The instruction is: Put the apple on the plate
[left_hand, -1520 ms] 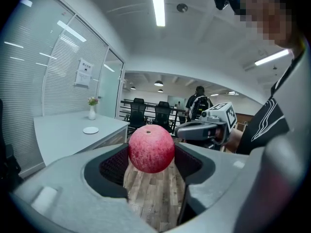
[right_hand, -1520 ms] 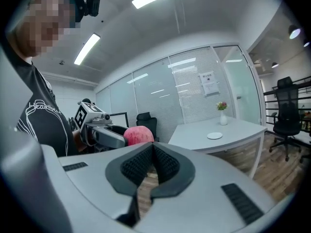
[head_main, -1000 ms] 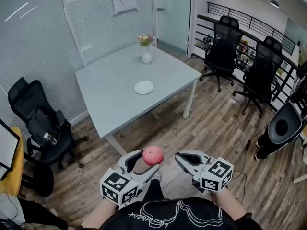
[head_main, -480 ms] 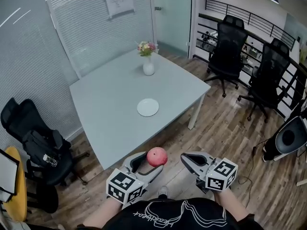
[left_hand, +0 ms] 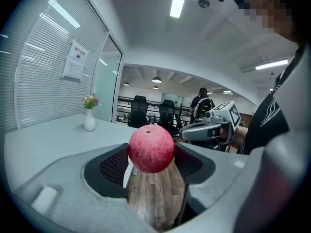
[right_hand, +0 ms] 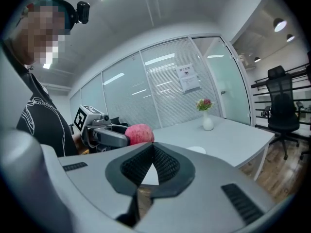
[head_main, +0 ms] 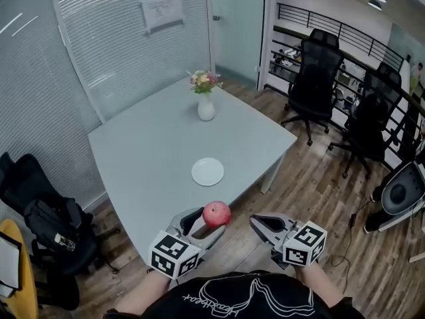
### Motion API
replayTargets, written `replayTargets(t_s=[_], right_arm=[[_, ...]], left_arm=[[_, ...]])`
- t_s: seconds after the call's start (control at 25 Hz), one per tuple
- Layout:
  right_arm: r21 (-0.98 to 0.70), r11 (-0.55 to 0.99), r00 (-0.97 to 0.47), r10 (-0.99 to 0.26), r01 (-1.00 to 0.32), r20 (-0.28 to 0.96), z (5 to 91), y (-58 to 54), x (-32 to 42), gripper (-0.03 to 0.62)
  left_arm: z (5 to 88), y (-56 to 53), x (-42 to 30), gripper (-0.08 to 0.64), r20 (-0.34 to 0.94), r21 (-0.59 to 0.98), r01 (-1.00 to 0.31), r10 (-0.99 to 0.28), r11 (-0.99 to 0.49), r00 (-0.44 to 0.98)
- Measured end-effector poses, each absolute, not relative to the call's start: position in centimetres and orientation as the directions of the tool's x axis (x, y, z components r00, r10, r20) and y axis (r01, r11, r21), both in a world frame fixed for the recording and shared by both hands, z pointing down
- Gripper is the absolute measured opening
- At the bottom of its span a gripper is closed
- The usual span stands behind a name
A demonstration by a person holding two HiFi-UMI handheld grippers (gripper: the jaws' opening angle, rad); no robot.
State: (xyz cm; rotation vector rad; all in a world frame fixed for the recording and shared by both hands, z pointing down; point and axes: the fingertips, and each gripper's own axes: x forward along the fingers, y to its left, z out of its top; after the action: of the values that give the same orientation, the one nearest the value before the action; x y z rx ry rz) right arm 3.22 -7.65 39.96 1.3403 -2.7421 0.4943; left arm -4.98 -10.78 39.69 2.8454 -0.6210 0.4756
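The left gripper (head_main: 207,223) is clenched on the apple (head_main: 216,213), which is pinched between its two jaws and held in the air by the near edge of the table (head_main: 146,145). The plate (head_main: 208,171) lies on the table at 12 o'clock from the apple (well apart from it). The right gripper (head_main: 255,222), at 3 o'clock from the apple, has its jaws pressed together on nothing.

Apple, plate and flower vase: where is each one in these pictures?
apple (head_main: 216,214): head view, middle of its red skin.
plate (head_main: 208,172): head view, its bare white centre.
flower vase (head_main: 206,109): head view, its white body.
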Motion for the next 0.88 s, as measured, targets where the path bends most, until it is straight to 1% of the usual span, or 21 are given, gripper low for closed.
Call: replayTargets(t_s=[0.28, 0.44, 0.64, 0.88], right_arm=[[-0.330, 0.574, -0.650, -0.732, -0.750, 0.205, 42.3, -12.0, 3.6, 0.009], [-0.345, 0.593, -0.676, -0.704, -0.727, 0.216, 43.4, -14.8, 4.1, 0.009], [-0.363, 0.626, -0.717, -0.661, -0.690, 0.221, 44.2, -19.0, 5.3, 0.009], [-0.403, 0.646, -0.756, -0.611, -0.648, 0.237, 45.9, -23.8, 7.3, 0.009]], left_arm=[[40.9, -15.0, -4.7, 0.285, 0.351, 0.160, -0.464, -0.389, -0.871, 0.852], [42.4, -17.7, -4.4, 0.285, 0.380, 0.133, -0.506, -0.427, -0.852, 0.820], [43.9, -21.7, -3.1, 0.285, 0.396, 0.149, -0.553, -0.463, -0.820, 0.793], [45.8, -27.1, -1.9, 0.285, 0.427, 0.108, -0.627, -0.534, -0.771, 0.730]])
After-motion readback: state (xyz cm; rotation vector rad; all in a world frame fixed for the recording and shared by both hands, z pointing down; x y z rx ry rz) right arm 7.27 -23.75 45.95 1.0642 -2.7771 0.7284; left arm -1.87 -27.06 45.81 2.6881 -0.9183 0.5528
